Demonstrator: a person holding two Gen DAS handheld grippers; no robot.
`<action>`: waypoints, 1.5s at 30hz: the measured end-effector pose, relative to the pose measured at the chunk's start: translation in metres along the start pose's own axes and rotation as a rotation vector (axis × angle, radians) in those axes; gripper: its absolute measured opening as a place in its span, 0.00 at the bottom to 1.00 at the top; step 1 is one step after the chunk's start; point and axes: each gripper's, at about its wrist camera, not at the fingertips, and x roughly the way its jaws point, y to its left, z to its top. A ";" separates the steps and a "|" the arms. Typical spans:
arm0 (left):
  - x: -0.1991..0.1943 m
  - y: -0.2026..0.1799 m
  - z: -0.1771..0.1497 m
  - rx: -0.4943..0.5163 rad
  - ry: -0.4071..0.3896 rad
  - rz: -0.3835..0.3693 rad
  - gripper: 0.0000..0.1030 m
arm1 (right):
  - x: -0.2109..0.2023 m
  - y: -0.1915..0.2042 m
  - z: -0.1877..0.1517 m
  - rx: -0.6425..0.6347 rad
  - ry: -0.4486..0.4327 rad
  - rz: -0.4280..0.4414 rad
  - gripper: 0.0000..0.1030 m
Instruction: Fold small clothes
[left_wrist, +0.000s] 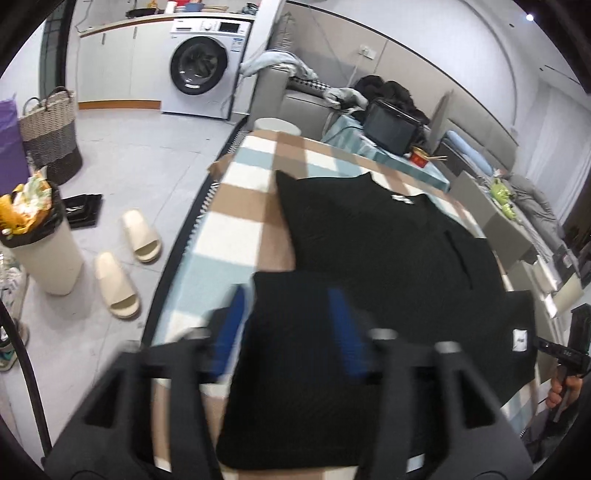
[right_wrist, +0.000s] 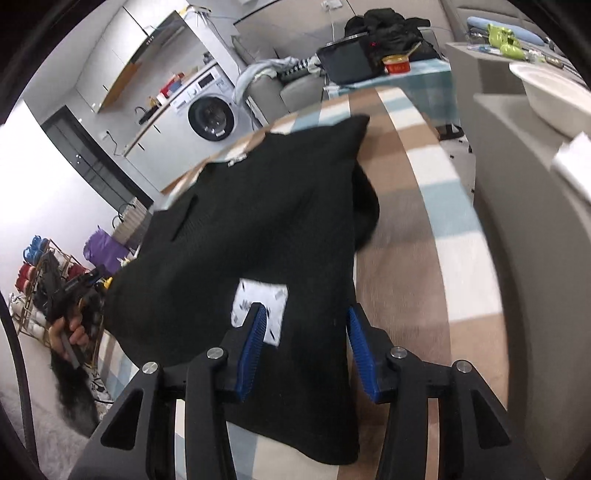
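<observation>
A black knit garment lies spread on a checked blanket on the table. My left gripper is open, its blue pads on either side of the garment's near left corner, which lies folded over the body. In the right wrist view the same garment has a white label showing. My right gripper is open over the garment's near right edge, one pad over the label, the other at the edge. Neither gripper holds the cloth.
Left of the table are a full bin, slippers, a basket and a washing machine. Beyond the blanket a dark tray and red cup stand on teal cloth. A grey cabinet stands close on the right.
</observation>
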 end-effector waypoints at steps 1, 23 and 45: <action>-0.001 0.003 -0.004 -0.003 -0.001 0.009 0.62 | 0.001 0.000 -0.002 -0.001 0.002 0.009 0.45; 0.000 0.004 -0.057 0.000 0.113 -0.044 0.19 | -0.002 0.009 -0.003 -0.026 -0.040 0.057 0.36; -0.033 -0.005 -0.002 -0.077 -0.066 -0.195 0.03 | -0.028 0.027 0.056 -0.031 -0.321 0.196 0.03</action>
